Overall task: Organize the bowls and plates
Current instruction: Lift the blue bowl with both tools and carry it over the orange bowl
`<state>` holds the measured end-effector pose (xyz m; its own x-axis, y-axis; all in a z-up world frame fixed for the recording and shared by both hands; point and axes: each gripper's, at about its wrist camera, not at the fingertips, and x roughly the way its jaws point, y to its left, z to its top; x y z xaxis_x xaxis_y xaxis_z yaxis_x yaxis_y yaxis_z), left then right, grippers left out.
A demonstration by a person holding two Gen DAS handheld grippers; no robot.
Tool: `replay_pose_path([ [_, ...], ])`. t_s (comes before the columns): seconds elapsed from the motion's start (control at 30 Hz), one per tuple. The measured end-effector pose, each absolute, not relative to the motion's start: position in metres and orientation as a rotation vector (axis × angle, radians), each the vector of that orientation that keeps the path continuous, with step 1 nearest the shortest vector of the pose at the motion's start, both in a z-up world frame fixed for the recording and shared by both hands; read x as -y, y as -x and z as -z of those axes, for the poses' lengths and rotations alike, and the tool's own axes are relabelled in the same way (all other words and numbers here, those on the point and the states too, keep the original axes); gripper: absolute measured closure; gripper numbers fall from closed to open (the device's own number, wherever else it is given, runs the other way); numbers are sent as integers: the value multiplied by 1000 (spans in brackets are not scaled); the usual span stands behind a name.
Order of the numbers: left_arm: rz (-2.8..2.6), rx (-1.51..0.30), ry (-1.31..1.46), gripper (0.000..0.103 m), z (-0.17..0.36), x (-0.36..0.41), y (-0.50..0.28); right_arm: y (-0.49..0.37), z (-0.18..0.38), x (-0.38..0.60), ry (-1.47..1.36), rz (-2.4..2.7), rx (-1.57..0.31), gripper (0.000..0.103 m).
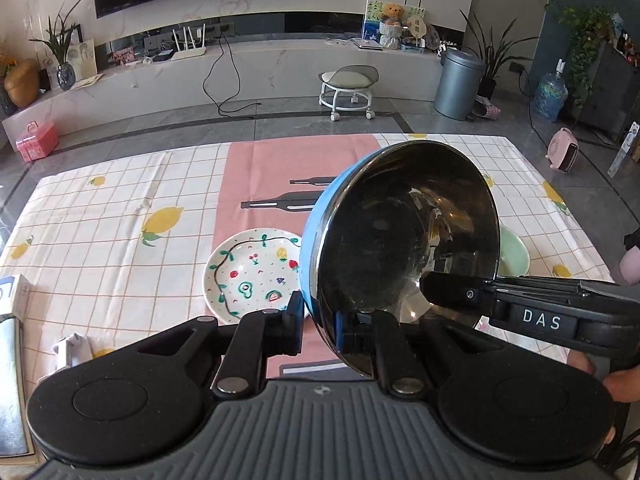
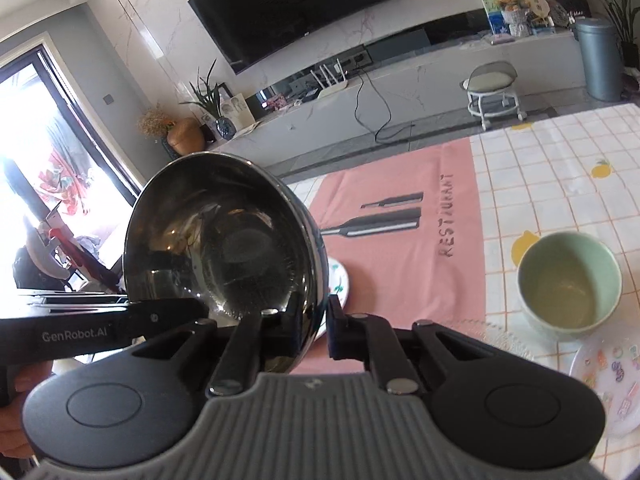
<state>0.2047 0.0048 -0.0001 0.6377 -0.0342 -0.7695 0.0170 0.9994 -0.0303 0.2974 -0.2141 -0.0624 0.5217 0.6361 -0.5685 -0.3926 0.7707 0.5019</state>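
A steel bowl (image 1: 400, 232) with a blue outside hangs tilted on its side above the table, its shiny inside facing both cameras. My left gripper (image 1: 320, 320) is shut on the bowl's lower rim. My right gripper (image 1: 436, 292) reaches in from the right and pinches the rim too. In the right wrist view the same bowl (image 2: 224, 248) sits left of centre, with the right gripper (image 2: 316, 320) shut on its rim and the left gripper (image 2: 192, 312) coming in from the left. Below lie a fruit-painted plate (image 1: 252, 276) and a pale green bowl (image 2: 568, 284).
A pink mat (image 1: 280, 168) runs down the middle of the lemon-print tablecloth (image 1: 120, 216). A clear plate with stickers (image 2: 608, 384) lies near the green bowl. A white box (image 1: 12, 300) sits at the table's left edge. Past the table are a stool and a grey bin.
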Motion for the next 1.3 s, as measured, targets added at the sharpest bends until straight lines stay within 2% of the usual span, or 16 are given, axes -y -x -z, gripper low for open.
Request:
replay_pose_path([
  [0.2, -11, -888, -6, 88, 0, -13, -177, -272, 53, 197, -291, -699, -876, 94],
  [0.87, -97, -1186, 124, 82, 54, -49, -154, -227, 77, 128, 99, -756, -956, 91],
  [0.97, -99, -1212, 118, 82, 62, -50, -154, -225, 83, 122, 139, -750, -968, 90],
  [1.2, -115, -1225, 45, 81, 72, -46, -153, -220, 86, 116, 201, -739, -941, 77],
  [1.3, -127, -1219, 30, 79, 71, -43, -155, -219, 84, 116, 197, -743, -929, 76],
])
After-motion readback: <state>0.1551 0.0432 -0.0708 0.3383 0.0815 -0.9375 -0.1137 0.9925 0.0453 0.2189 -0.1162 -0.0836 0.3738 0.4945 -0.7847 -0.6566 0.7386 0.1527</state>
